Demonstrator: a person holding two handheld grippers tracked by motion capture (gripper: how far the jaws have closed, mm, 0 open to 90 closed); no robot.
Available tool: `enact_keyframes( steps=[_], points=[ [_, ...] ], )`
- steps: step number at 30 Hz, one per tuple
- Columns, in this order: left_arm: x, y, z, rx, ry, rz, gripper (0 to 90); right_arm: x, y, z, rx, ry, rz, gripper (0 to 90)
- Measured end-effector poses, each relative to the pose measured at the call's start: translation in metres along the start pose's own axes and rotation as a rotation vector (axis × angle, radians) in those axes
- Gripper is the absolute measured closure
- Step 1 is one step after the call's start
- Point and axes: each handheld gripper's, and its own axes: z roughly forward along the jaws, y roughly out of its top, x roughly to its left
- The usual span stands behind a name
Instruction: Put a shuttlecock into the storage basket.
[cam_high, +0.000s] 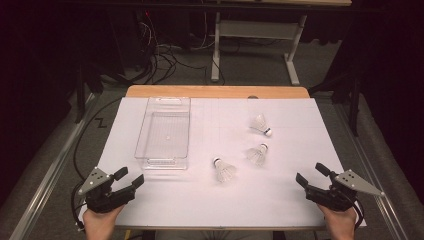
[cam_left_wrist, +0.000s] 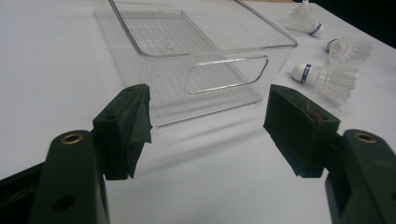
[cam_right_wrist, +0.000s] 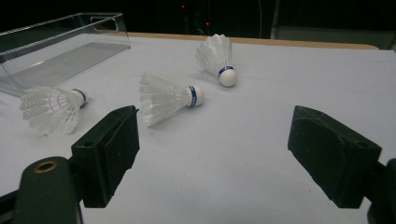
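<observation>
Shuttlecocks, three of them, lie on the white table (cam_high: 300, 200) to the right of a clear plastic bin (cam_high: 163, 131), which is empty. Going left to right: the left hand-held gripper (cam_high: 131, 179) hovers with jaws spread and nothing in them at the near left corner; the nearest shuttlecock (cam_high: 224, 169) lies just right of the bin; a second shuttlecock (cam_high: 257, 154) and a third shuttlecock (cam_high: 260, 124) lie farther right and back; the right hand-held gripper (cam_high: 311, 174) is likewise released. They look feather-light and their skirts crush easily, so I would pinch gently at the cork head.
</observation>
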Motion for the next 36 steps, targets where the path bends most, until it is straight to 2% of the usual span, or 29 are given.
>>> enact_keyframes(
  steps=[36],
  points=[
    [0.0004,0.0025,-0.0003,0.011,0.003,0.004,31.7,0.0019,-0.0004,0.0016,0.012,0.023,0.001,17.5]
  ],
)
